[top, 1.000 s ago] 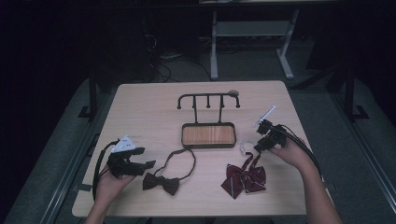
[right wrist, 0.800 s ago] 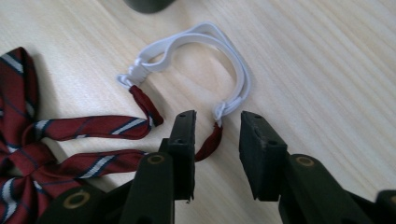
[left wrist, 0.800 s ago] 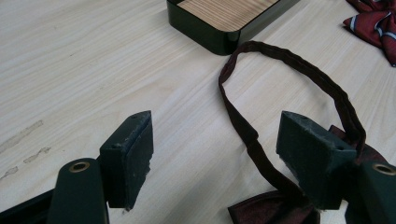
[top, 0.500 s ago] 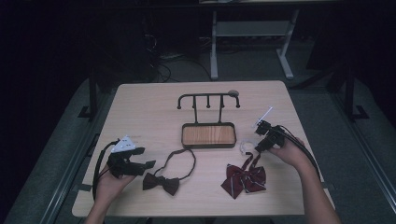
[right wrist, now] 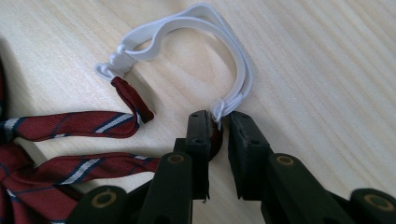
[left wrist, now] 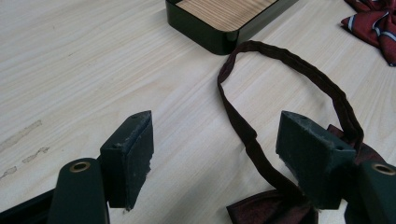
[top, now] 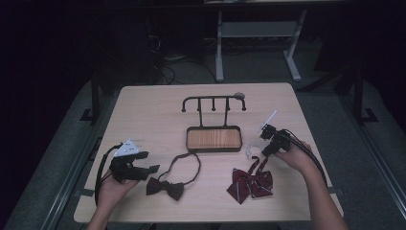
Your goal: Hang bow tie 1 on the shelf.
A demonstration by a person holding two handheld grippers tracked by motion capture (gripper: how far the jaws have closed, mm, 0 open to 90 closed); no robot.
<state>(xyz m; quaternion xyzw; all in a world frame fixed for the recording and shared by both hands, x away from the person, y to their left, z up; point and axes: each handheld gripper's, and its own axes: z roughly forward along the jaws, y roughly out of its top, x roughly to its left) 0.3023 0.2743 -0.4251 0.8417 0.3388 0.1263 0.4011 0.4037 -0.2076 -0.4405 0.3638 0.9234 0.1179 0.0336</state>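
High view, left to right: left gripper, jaws spread wide and empty, resting just left of the dark bow tie; its strap loops toward the wooden tray under a hook rack. Striped red bow tie lies right of centre; right gripper, jaws pinched on its white elastic band, table beneath.

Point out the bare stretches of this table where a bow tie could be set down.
Bare: the table left of the hook stand and tray, and the far right corner beyond the right gripper. Crowded: the near strip, with the left gripper, dark bow tie and striped bow tie.
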